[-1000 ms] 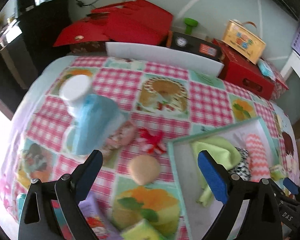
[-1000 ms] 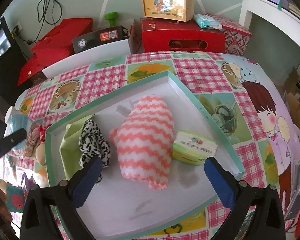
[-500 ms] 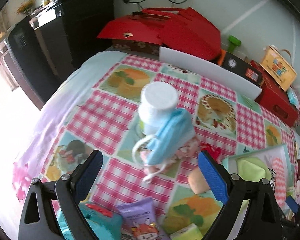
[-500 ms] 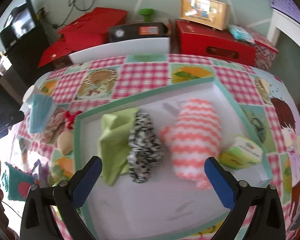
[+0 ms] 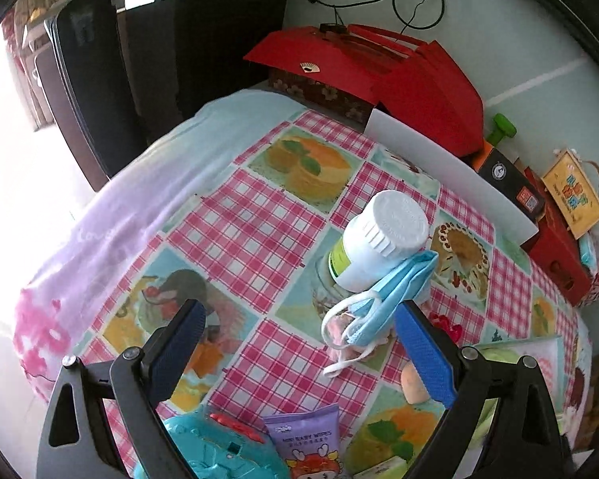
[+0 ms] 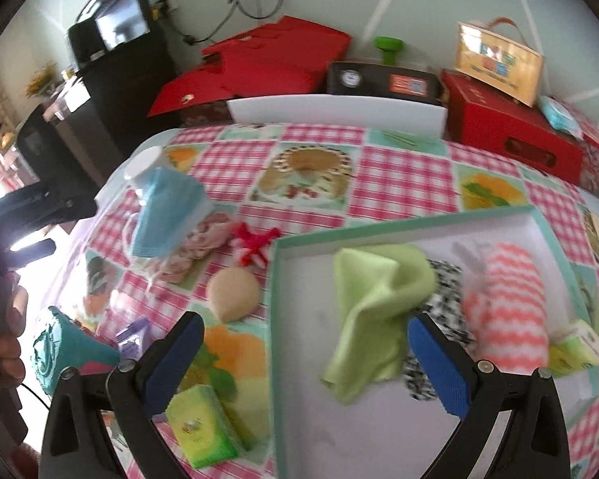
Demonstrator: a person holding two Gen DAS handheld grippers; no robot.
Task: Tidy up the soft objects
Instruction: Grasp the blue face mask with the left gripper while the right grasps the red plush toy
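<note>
blue-padded left gripper (image 5: 299, 355): jaws spread wide, nothing between them, held above the pink checked tablecloth (image 5: 243, 219). left wrist view, items not yet sorted: 1 pale blue pleated face mask (image 5: 395, 299) draped against a white screw-cap bottle (image 5: 379, 235), loops trailing over a crumpled pink fabric piece (image 5: 339, 331); 1 red and white bow (image 5: 447, 325) beside it; 1 beige rounded sponge (image 5: 411, 381) partly behind the right finger; 1 purple baby wipes pack (image 5: 307, 443) and 1 teal plastic toy (image 5: 219, 451) at the near edge.

right wrist view: blue-padded right gripper (image 6: 307, 363), jaws likewise wide apart and holding nothing, hanging over the left rim of the shallow teal-edged white tray (image 6: 275, 319). in the tray: 1 lime green cloth (image 6: 375, 303), 1 black and white patterned fabric (image 6: 447, 307), 1 coral zigzag striped cloth (image 6: 511, 307), 1 green tissue pack (image 6: 579, 347). outside it, near edge: 1 more green tissue pack (image 6: 203, 427).

status, judged: roughly half done; the mask, pink fabric, bow and sponge remain on the table, with the mask nearest the left gripper.
</note>
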